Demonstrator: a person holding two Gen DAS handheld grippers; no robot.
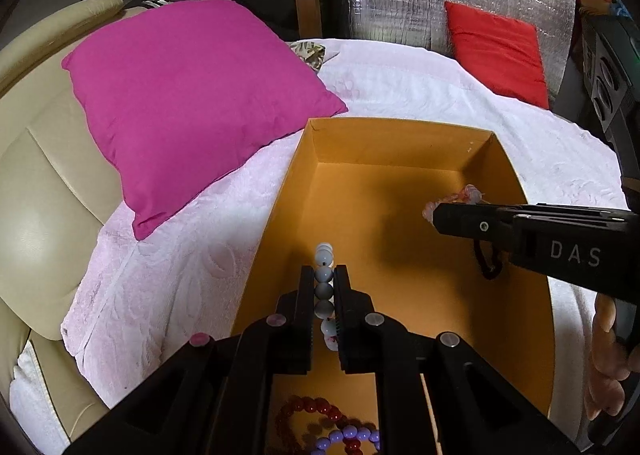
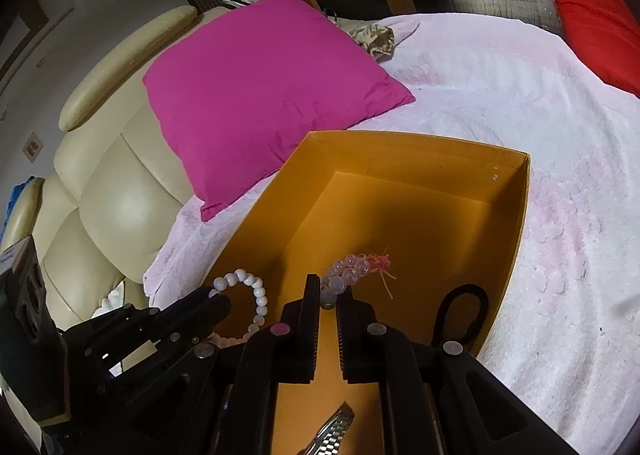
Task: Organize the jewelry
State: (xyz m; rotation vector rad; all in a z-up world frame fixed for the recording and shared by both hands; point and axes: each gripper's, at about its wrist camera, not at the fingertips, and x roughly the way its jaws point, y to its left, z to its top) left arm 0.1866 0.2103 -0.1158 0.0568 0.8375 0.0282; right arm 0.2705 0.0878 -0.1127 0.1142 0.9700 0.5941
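- In the left wrist view our left gripper (image 1: pixel 324 275) sits at the lower centre of the frame, its jaws clamped on a white bead bracelet (image 1: pixel 325 287); the beads run up between the two pads and stick out past the tips.
- The right wrist view shows that same bracelet as a loop of white beads (image 2: pixel 248 295) at the lower left, hanging from the left gripper's tip over the near left wall of the box.
- Our right gripper (image 2: pixel 329 295) at the lower centre of its own view is closed on a clear pink bead bracelet (image 2: pixel 346 273); only the end beads are pinched between the tips, and the rest, with a pink tassel (image 2: pixel 382 261), lies ahead of the tips over the box floor.
- In the left wrist view the right gripper (image 1: pixel 434 215) enters from the right edge, the pink beads showing just beyond its tip.
- The orange box (image 1: pixel 400 135) fills the middle of both views and stands open on a pale pink blanket (image 1: pixel 420 83).
- A black loop (image 2: pixel 464 313), perhaps a hair tie, lies in the box near its right wall.
- At the bottom of the left wrist view lie a dark red bead bracelet (image 1: pixel 308 409) and a purple one (image 1: pixel 352 435).
- A metal watch band (image 2: pixel 336 431) shows at the bottom of the right wrist view.
- A magenta cushion (image 1: pixel 192 107) leans at the upper left, on the blanket and a cream leather sofa (image 1: pixel 44 215).
- A red cushion (image 1: pixel 500 55) sits at the upper right.
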